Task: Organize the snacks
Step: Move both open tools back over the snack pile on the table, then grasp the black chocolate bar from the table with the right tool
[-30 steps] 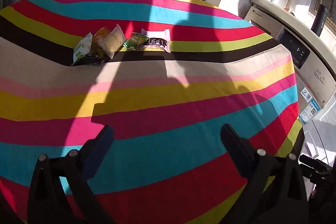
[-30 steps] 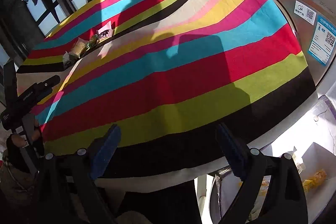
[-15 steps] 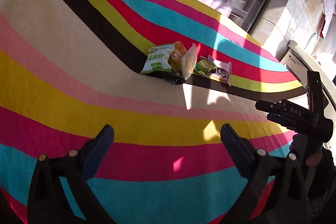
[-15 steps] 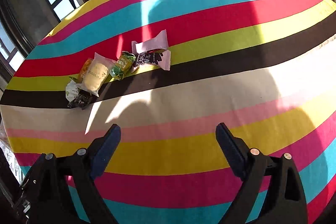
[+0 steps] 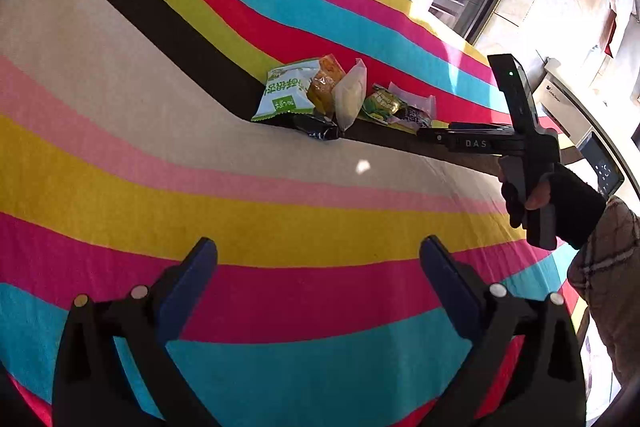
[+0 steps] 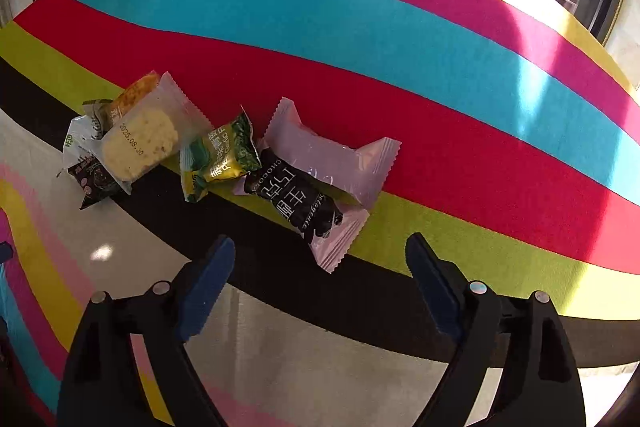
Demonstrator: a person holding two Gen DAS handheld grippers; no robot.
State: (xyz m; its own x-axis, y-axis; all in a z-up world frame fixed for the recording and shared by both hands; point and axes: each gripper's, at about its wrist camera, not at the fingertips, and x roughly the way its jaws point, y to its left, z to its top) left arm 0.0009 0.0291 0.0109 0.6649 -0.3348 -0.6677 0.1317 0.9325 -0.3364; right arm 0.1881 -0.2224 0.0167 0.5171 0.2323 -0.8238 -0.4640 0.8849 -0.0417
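Left-side pile in the right wrist view: the white-green packet and small black packet sit mostly under the clear-wrapped pastry, labels unreadable. Lower pink wrapper half covered too.

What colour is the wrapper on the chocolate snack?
Pale pink, dark chocolate inside the chocolate snack; the right wrist view shows it best.

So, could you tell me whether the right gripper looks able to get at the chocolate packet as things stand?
Probably yes: the right gripper is open and empty, the chocolate packet lies just ahead on the striped tablecloth, with nothing between them.

black hand-held gripper, blue pads, black glove, plaid sleeve
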